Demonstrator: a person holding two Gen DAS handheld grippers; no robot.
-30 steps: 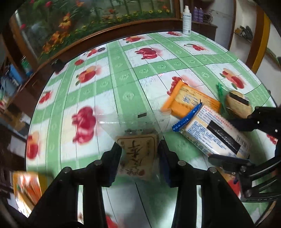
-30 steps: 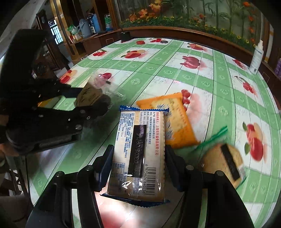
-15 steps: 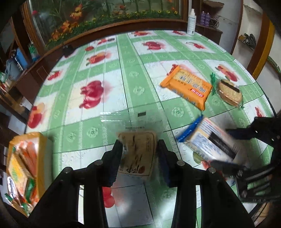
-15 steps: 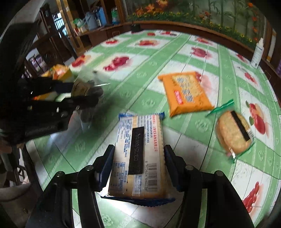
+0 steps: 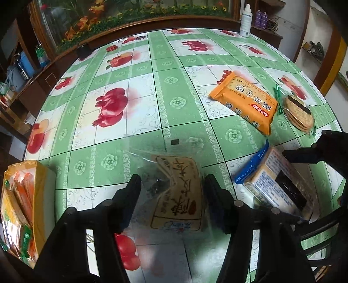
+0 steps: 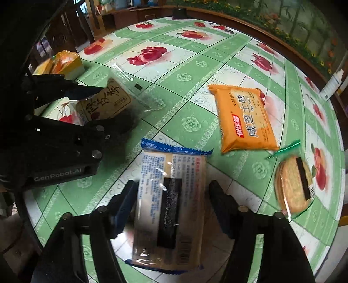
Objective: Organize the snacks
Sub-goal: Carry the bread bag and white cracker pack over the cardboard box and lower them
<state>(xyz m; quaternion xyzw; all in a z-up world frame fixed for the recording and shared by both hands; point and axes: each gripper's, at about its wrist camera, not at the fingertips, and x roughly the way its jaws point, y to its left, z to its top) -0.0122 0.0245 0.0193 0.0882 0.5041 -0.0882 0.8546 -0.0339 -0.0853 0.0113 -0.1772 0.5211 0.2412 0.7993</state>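
Note:
A clear packet with a tan label [image 5: 176,191] lies on the green fruit-print tablecloth [image 5: 174,71] between the fingers of my left gripper [image 5: 173,191]. Those jaws are opening, and a gap shows beside the packet. A blue-edged cracker pack [image 6: 171,196], slightly blurred, sits between the fingers of my right gripper [image 6: 173,196]. Its jaws are opening too, and the pads stand off the pack's sides. The right wrist view shows the left gripper [image 6: 113,106] around the tan-label packet [image 6: 104,102]. In the left wrist view the right gripper [image 5: 293,187] straddles the cracker pack [image 5: 276,185].
An orange biscuit packet [image 5: 243,104] and a round cracker pack with a green seal [image 5: 298,111] lie further out on the right. A yellow box of snacks [image 5: 21,202] stands at the table's left edge. A white bottle [image 5: 245,19] is at the far rim.
Both grippers have sunk closer to the table and their jaws have widened. The tan-label packet and the cracker pack, gripped before, now sit loose between the fingers.

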